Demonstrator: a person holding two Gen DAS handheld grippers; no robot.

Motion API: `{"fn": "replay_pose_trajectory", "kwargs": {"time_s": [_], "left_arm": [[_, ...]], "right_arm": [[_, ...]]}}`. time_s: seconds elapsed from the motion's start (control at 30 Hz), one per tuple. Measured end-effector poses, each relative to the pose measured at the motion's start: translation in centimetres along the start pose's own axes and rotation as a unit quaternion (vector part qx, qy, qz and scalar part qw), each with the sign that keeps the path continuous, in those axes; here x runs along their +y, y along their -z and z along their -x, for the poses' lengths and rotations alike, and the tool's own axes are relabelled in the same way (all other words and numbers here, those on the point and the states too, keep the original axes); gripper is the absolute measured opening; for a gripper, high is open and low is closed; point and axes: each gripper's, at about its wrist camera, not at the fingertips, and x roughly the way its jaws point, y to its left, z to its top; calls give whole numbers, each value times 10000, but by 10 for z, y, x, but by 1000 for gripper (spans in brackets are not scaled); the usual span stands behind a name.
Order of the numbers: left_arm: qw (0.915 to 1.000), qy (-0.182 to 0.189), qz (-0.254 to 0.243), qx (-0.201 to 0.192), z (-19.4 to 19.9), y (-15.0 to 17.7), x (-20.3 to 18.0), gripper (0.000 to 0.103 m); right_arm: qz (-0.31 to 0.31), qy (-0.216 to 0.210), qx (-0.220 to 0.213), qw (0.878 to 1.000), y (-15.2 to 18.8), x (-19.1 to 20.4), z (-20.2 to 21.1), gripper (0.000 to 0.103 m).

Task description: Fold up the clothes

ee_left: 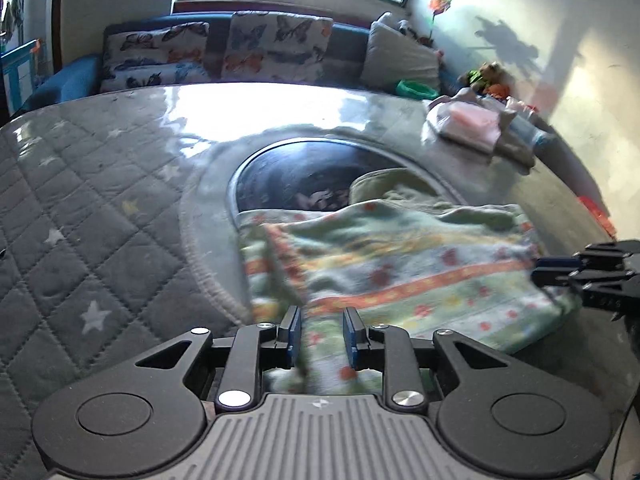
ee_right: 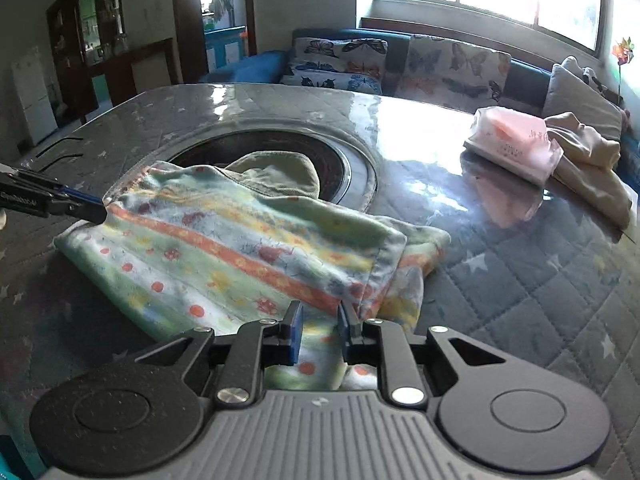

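Observation:
A pale green garment with orange stripes and red dots [ee_left: 400, 268] lies folded on the quilted table, over the edge of a round dark inset; it also shows in the right wrist view [ee_right: 240, 256]. An olive garment [ee_right: 276, 176] pokes out behind it. My left gripper [ee_left: 322, 334] has its jaws a cloth's width apart around the garment's near edge. My right gripper [ee_right: 319, 330] stands the same way around the opposite edge. Each gripper shows in the other's view, the right one [ee_left: 560, 272] at the right and the left one [ee_right: 80, 204] at the left.
The table has a grey star-quilted cover [ee_left: 80, 220] under glossy plastic and a round dark inset [ee_left: 288, 176]. A pink packet [ee_right: 516, 144] and a beige garment [ee_right: 592, 168] lie at the far right. A sofa with butterfly cushions [ee_right: 440, 68] stands behind.

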Motion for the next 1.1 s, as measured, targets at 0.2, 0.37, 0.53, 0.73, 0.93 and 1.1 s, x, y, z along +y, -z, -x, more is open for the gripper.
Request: {"fn": "replay_pose_trajectory", "kwargs": {"time_s": [0.2,0.37,0.53,0.73,0.93,1.1], "left_arm": [[9997,112,-155,-174,-7,-26,-6,25],[9997,97,-190,-101,-39,-49,-10,25],[9999,-72,-126,71,-64,-51,-1,25],[9999,-119,-102,-22,-50,-51,0,29],[9993,-315,75,-186,-24,-45,2,59],[9980,-507,309,-229,-7,-34,7,71]], "right_arm": [[88,-3,-230,9997,-32,-3,-8,17],[58,-63,-80,9999,-54,-7,-43,17],[-125,-6,47,9999,-53,-21,-57,17],[-12,77,-114,9999,-55,-16,-38,28],[188,-25,-299,9994,-49,10,-15,55],[555,-157,-403,9975,-40,44,-2,72]]}}
